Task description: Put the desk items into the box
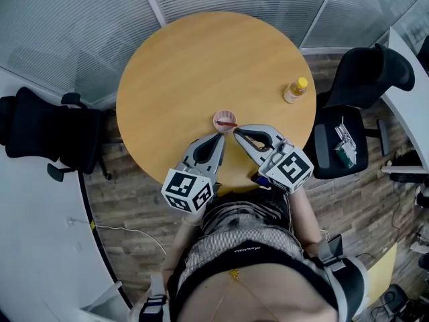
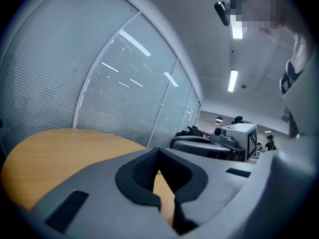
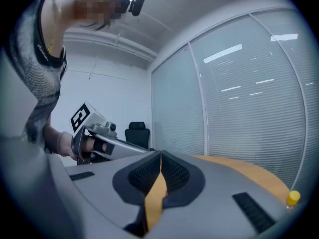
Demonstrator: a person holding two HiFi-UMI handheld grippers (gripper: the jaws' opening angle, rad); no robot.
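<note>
A small pink cup (image 1: 225,121) with something red inside stands on the round wooden table (image 1: 194,66), just beyond both grippers. A yellow-capped bottle (image 1: 295,90) stands near the table's right edge and shows low at the right in the right gripper view (image 3: 292,198). My left gripper (image 1: 219,138) points at the cup from the near side, its jaws together and empty (image 2: 158,151). My right gripper (image 1: 236,132) lies beside it, tips touching, holding nothing (image 3: 160,156). No box shows in any view.
A black office chair (image 1: 50,136) stands left of the table. Another black chair (image 1: 365,86) stands at the right with small items (image 1: 345,146) on its seat. Glass walls with blinds (image 1: 80,19) run behind the table. A white desk edge (image 1: 402,113) is at the far right.
</note>
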